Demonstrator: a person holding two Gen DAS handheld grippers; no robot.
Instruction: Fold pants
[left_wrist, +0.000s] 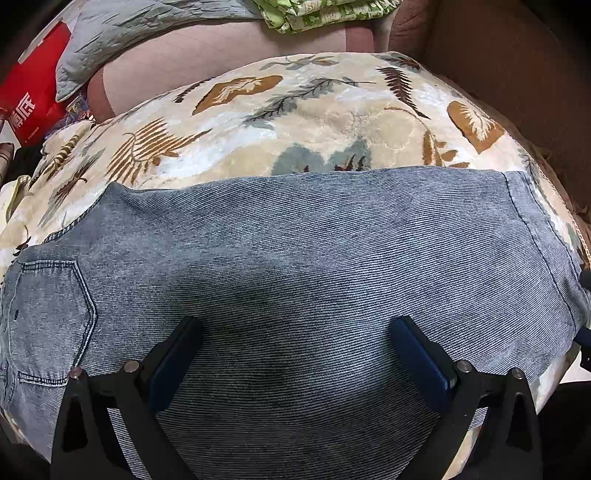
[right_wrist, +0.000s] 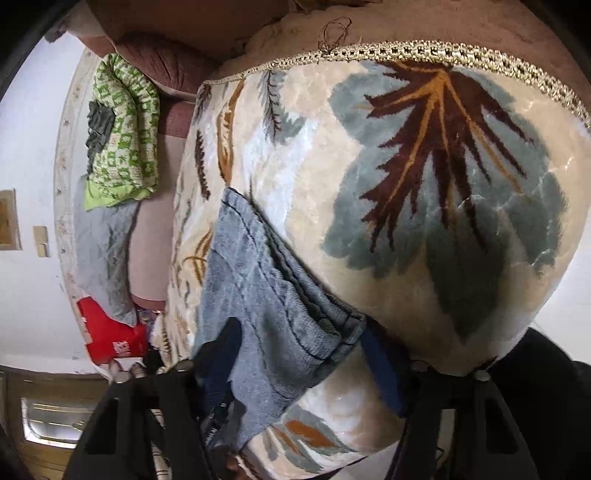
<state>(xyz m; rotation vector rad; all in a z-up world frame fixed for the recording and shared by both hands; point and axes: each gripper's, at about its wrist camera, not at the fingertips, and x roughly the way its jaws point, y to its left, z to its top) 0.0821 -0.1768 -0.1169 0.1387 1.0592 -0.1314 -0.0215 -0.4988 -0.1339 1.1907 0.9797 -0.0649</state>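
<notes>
Two grippers are seen over blue-grey jeans (left_wrist: 295, 258): left gripper (left_wrist: 295, 332) jaws spread wide, empty; right gripper (right_wrist: 306, 354) jaws half-open around the hem, grip uncertain.

Faded blue-grey pants (left_wrist: 295, 258) lie on a cream blanket (left_wrist: 332, 122) with brown-and-teal leaves.

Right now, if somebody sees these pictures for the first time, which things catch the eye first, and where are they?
First, the grey-blue denim pants, spread flat across the leaf-patterned blanket, back pocket at the left. The left gripper hangs open above them; in the right wrist view, the right gripper has the hem end between its fingers. Behind lie a green patterned cloth and a red bag.
</notes>
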